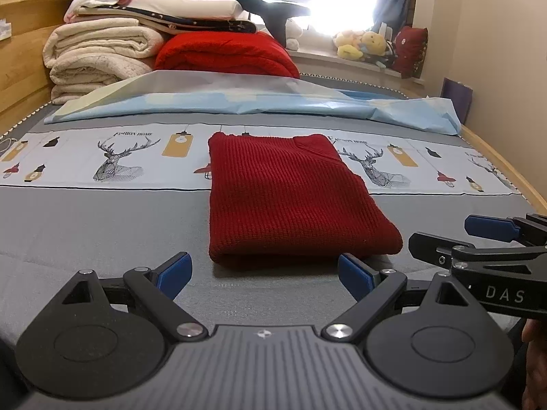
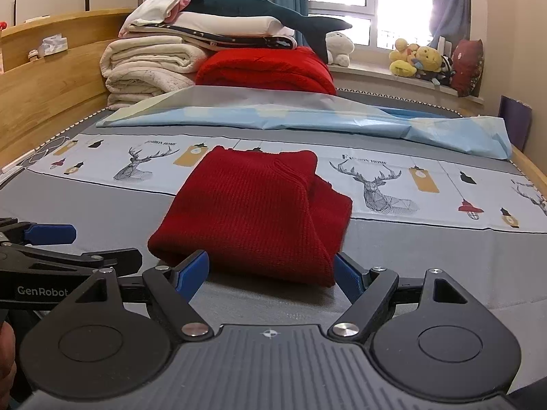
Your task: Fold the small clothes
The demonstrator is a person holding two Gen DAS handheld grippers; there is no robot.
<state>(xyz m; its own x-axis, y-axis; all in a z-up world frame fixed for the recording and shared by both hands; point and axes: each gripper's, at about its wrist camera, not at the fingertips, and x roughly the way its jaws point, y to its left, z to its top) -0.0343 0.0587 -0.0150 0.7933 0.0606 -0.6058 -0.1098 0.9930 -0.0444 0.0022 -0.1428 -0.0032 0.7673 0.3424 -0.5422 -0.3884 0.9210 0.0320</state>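
The red knitted sweater (image 1: pixel 290 201) lay folded on the grey bed (image 1: pixel 102 225). The left hand-held gripper (image 1: pixel 265 273) hung spread wide and empty; the right hand-held gripper (image 2: pixel 271 271) gaped too, gripping nothing.

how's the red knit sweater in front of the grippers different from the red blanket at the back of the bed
The sweater is darker red with a ribbed knit; the blanket is brighter and smoother. The sweater lies folded flat, alone on the bedsheet; the blanket is a bulkier roll with folded linens resting on it. Both are red and folded.
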